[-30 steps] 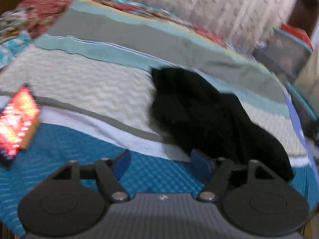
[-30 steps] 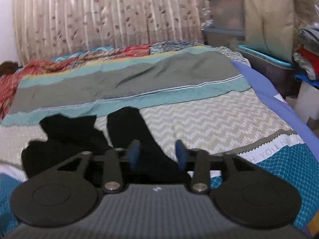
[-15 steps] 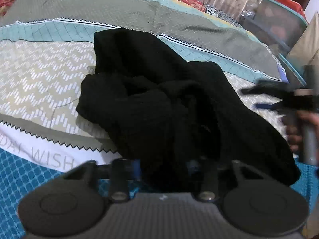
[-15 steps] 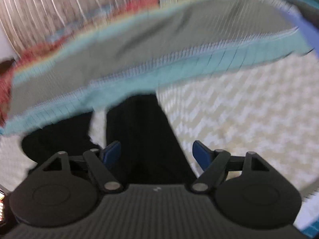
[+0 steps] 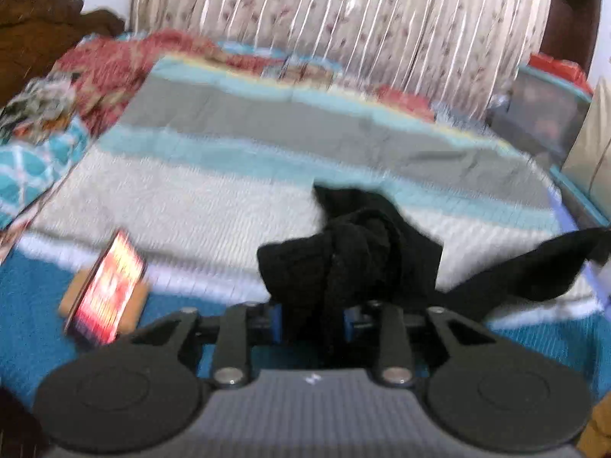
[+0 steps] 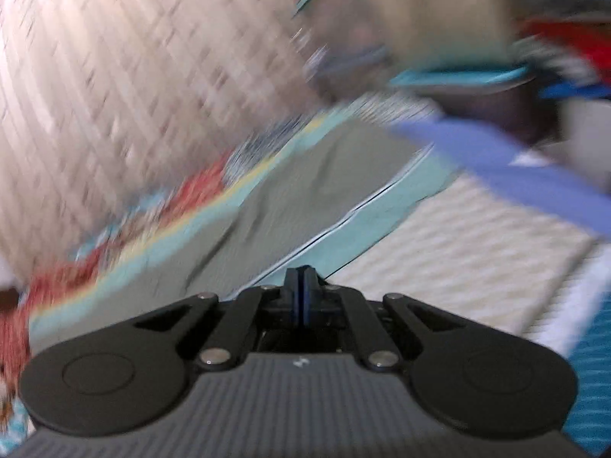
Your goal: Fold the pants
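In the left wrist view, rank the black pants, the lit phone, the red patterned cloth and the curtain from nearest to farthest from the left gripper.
1. Black pants: bunched between the fingers of the left gripper.
2. Lit phone: on the bed, low at left.
3. Red patterned cloth: far end of the bed, upper left.
4. Curtain: behind the bed, across the top.

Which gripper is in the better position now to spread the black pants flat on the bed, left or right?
Left. The left gripper has its jaws closed on the bunched black pants. The right gripper has its jaws shut, with no cloth visible between them in its blurred view.
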Available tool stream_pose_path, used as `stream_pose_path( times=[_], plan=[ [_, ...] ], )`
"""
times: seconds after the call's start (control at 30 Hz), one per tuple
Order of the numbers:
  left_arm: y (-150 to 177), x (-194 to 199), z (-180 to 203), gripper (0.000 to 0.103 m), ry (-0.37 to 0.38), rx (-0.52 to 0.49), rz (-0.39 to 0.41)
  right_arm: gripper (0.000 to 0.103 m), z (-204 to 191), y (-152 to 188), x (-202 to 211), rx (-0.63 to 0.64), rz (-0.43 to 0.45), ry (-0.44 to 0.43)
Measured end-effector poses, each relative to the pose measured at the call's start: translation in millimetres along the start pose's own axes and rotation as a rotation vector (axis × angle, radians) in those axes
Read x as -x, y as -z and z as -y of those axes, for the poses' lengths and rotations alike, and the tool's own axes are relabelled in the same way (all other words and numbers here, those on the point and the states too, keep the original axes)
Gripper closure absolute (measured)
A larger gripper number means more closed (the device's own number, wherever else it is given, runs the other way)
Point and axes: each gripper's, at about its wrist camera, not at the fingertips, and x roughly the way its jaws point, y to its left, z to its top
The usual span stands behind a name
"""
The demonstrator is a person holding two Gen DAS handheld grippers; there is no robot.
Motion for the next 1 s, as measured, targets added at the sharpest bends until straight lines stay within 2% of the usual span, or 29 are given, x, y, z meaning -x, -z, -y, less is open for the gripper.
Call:
stream_pose_path(
  times=[0.07, 0.13, 0.2, 0.23, 0.3, 0.37, 0.47, 0.53, 0.63, 0.8, 0.93, 1.0],
  plan=[
    [25.1, -5.7, -1.1, 0.044, -0.003, 0.005, -0.076, 0.098, 33.5, 8.4, 38.5, -0.016, 0.025, 0.101],
    [50.3, -16.2, -0.2, 0.037, -0.032, 0.016, -0.156, 0.093, 61.5, 25.7, 57.7, -0.026, 0.02, 0.231],
    [69.5, -19.8, -4.0, 0.025, -0.044, 0.044, -0.217, 0.075, 95.3, 43.1, 71.3, -0.058, -0.027, 0.406],
    [75.9, -17.0, -10.1, 0.015, -0.042, 0.072, -0.229, 0.057, 110.9, 50.5, 76.1, -0.104, -0.057, 0.45],
    [77.8, -4.1, -25.8, 0.01, -0.032, 0.142, -0.198, 0.056, 133.7, 60.6, 96.9, -0.192, -0.056, 0.453],
    [73.7, 7.8, -41.0, 0.002, -0.041, 0.212, -0.148, 0.056, 132.4, 61.1, 109.9, -0.171, -0.039, 0.448],
    [60.4, 10.7, -60.9, 0.002, -0.03, 0.319, -0.111, 0.056, 100.1, 53.2, 110.3, -0.104, -0.018, 0.37],
    [49.4, 2.6, -64.9, 0.002, -0.038, 0.337, -0.099, 0.056, 67.5, 51.3, 96.6, -0.056, -0.026, 0.287],
    [30.7, -15.8, -54.3, 0.002, -0.069, 0.264, -0.075, 0.056, 13.3, 57.1, 67.2, 0.058, -0.1, 0.132],
    [-4.8, -70.9, -16.9, 0.002, -0.14, 0.059, -0.052, 0.056, -88.9, 74.0, -0.5, 0.272, -0.257, -0.133],
    [-23.3, -123.6, -5.4, 0.002, -0.123, 0.008, -0.092, 0.056, -166.3, 104.3, -62.1, 0.436, -0.391, -0.32],
    [-30.0, -143.9, -3.5, 0.002, -0.112, 0.011, -0.105, 0.053, -196.5, 121.5, -100.7, 0.486, -0.463, -0.364]
  ],
)
